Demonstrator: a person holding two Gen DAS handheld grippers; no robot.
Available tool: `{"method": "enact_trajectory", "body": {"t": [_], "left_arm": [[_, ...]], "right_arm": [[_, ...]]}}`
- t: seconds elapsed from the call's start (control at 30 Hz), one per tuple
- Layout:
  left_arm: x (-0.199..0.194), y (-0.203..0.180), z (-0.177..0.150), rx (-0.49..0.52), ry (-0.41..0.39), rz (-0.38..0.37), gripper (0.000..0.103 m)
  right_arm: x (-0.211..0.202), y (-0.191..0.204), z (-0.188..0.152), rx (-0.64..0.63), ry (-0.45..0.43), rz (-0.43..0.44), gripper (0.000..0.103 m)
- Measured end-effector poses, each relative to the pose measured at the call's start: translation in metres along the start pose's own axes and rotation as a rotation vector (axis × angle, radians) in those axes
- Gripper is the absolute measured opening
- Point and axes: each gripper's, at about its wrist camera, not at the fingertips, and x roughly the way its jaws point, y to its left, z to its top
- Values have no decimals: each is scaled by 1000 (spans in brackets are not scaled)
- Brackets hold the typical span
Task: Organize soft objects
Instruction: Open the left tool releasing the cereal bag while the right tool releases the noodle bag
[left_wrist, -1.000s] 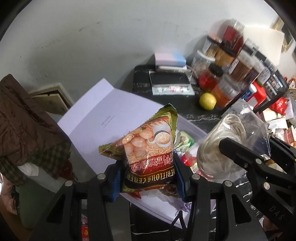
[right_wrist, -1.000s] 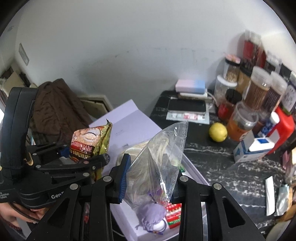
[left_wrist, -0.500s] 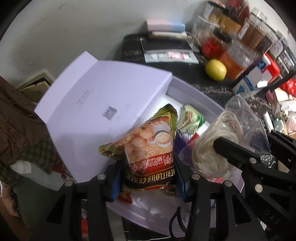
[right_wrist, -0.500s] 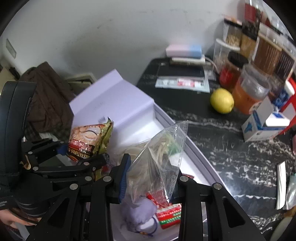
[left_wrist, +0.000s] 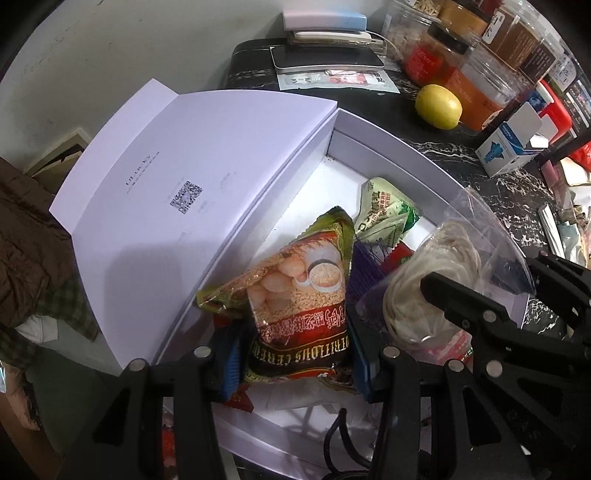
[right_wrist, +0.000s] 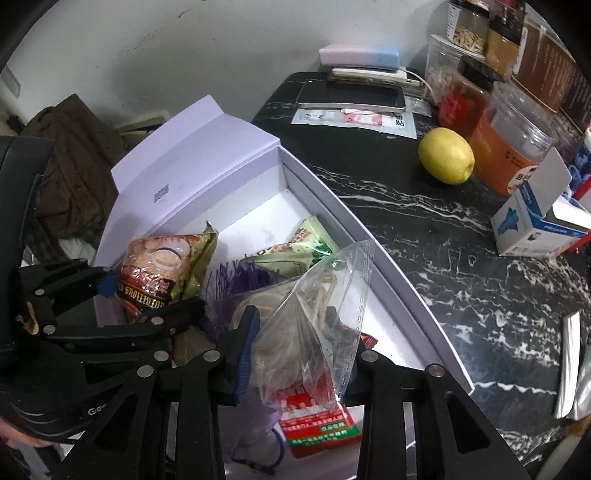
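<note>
A: Clamping the cereal packet (left_wrist: 295, 295) in the left gripper (left_wrist: 295, 354), low inside the lilac box (left_wrist: 399, 147).

B: Right gripper (right_wrist: 295, 354) easing apart around the clear noodle bag (right_wrist: 314, 314), above green sachet (right_wrist: 291, 247), red packet (right_wrist: 317, 421).

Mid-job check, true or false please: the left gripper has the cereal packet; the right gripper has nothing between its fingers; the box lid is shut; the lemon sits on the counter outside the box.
1. The left gripper holds the cereal packet: true.
2. The right gripper has nothing between its fingers: false. A clear zip bag is between them as the jaws open.
3. The box lid is shut: false. It stands open.
4. The lemon sits on the counter outside the box: true.
</note>
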Motion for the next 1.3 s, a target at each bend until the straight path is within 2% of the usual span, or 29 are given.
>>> {"method": "enact_trajectory", "body": {"t": [0.23, 0.37, 0.5, 0.6, 0.83, 0.9, 0.97, 1.0, 1.3], "left_arm": [[11, -9, 4, 21, 32, 17, 47], [17, -9, 10, 13, 39, 28, 48], [22, -10, 14, 3, 47, 42, 49], [24, -10, 17, -8, 57, 46, 50], [22, -12, 19, -19, 76, 40, 50], [19, -8, 19, -32, 81, 37, 57], [12, -7, 18, -38, 66, 36, 70], [9, -8, 18, -38, 55, 42, 81], [-35, -11, 16, -55, -36, 80, 83]], "right_arm": [[0, -2, 1, -33, 23, -57, 44], [-4, 1, -2, -81, 26, -105, 55], [-7, 4, -6, -113, 28, -105, 59], [-10, 5, -8, -132, 26, -121, 67], [-22, 2, -9, -143, 0, -134, 68], [-24, -1, -9, -136, -5, -136, 68], [-27, -4, -8, -121, -11, -133, 68], [-29, -6, -8, -116, -14, -132, 68], [-62, -10, -6, -100, -77, -123, 68]]}}
